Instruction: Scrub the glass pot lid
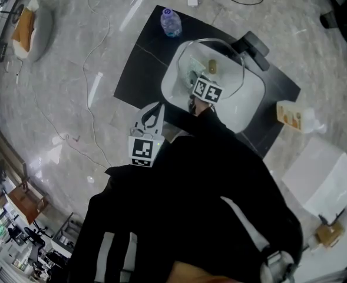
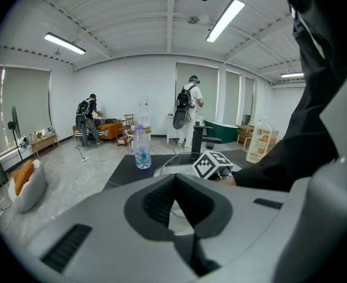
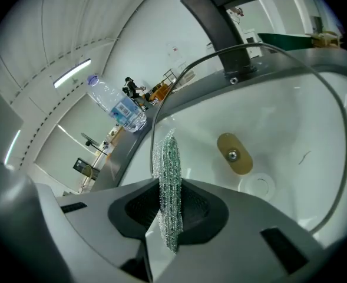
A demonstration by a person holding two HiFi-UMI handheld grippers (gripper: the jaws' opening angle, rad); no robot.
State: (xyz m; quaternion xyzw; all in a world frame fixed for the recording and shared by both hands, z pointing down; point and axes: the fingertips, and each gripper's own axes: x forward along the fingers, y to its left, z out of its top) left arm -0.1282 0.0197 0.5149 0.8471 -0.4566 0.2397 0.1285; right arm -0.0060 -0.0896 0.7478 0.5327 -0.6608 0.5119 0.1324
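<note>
Glass pot lid point(image 3: 279, 117) leans on edge inside white sink point(image 1: 253, 105), metal rim arcing overhead, brown knob point(image 3: 234, 154) w/ centre screw showing thru the glass. R gripper point(image 3: 172, 211) is down in the sink, right in front of the lid, clenched on a silvery-green mesh scrubber point(image 3: 169, 170) that sticks up btwn its jaws. Scrubber's top sits by lid's left rim; whether they touch can't be told. L gripper point(image 2: 174, 202) hangs outside the sink, near its front-left edge, apart from the lid, jaws pressed together w/ nothing btwn them. Sink sits on black mat point(image 1: 139, 69) on the floor. Water bottle point(image 1: 170, 22) stands at mat's far corner, black faucet point(image 1: 253, 47) behind the lid.
</note>
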